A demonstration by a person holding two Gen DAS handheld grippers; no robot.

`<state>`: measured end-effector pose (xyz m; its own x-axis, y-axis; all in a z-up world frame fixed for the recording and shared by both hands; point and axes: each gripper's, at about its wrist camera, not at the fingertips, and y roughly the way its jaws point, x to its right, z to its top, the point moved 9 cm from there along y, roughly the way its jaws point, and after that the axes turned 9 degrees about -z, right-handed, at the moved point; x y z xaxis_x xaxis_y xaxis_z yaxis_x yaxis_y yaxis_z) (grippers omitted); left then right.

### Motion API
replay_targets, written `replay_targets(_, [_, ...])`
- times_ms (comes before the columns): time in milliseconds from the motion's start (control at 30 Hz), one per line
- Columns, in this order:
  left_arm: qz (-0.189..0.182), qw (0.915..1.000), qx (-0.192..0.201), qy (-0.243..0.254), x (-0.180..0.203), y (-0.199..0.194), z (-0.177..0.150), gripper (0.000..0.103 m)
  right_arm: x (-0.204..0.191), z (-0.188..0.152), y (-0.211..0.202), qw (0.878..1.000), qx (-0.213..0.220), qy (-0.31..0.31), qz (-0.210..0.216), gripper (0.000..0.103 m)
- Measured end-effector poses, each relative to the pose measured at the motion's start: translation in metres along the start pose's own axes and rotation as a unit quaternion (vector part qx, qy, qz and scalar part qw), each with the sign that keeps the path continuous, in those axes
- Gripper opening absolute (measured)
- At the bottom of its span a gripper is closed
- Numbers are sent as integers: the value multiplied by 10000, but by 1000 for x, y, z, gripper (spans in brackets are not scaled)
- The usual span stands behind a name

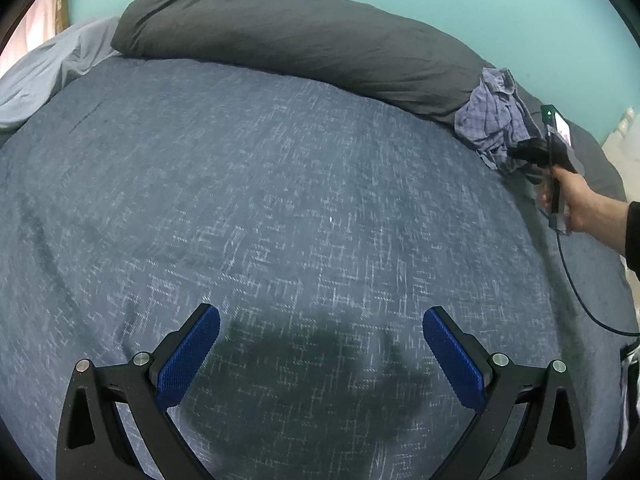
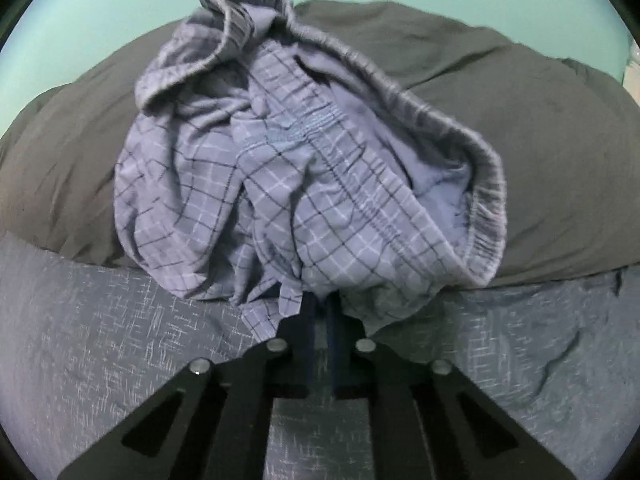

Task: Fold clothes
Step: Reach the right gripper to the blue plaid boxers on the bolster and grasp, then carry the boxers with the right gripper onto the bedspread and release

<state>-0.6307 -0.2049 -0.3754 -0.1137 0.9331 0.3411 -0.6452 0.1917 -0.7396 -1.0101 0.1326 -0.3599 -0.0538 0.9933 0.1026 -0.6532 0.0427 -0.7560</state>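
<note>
A crumpled pair of blue plaid shorts [image 2: 304, 168] with an elastic waistband lies bunched against the dark grey pillow [image 2: 540, 152] at the bed's far edge. My right gripper [image 2: 320, 312] is shut on the near hem of the shorts; its fingertips are hidden under the cloth. In the left wrist view the same shorts [image 1: 494, 120] sit at the far right with the right gripper [image 1: 534, 152] in a hand against them. My left gripper [image 1: 320, 344] hovers open over the blue bedspread [image 1: 280, 200], holding nothing.
A long dark grey pillow [image 1: 280, 36] runs along the far side under a teal wall. Light blue bedding [image 1: 48, 68] is bunched at the far left. A black cable [image 1: 580, 292] trails from the right gripper across the bed's right edge.
</note>
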Motion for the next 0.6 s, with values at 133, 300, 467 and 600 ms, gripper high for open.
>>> replay_targets(133, [-29, 10000, 62, 3, 5, -12, -2, 103, 4, -7, -26, 9996, 229, -123, 130, 3])
replay_targets(300, [-67, 9999, 158, 22, 11, -28, -4, 103, 5, -10, -78, 9966, 574, -110, 580, 3])
replay_targets(467, [-105, 9997, 222, -14, 15, -50, -13, 103, -8, -33, -134, 9916, 691, -224, 1074, 3])
replay_targets(600, [-108, 9996, 263, 15, 19, -75, -28, 103, 2, -42, -182, 9872, 749, -98, 1403, 3])
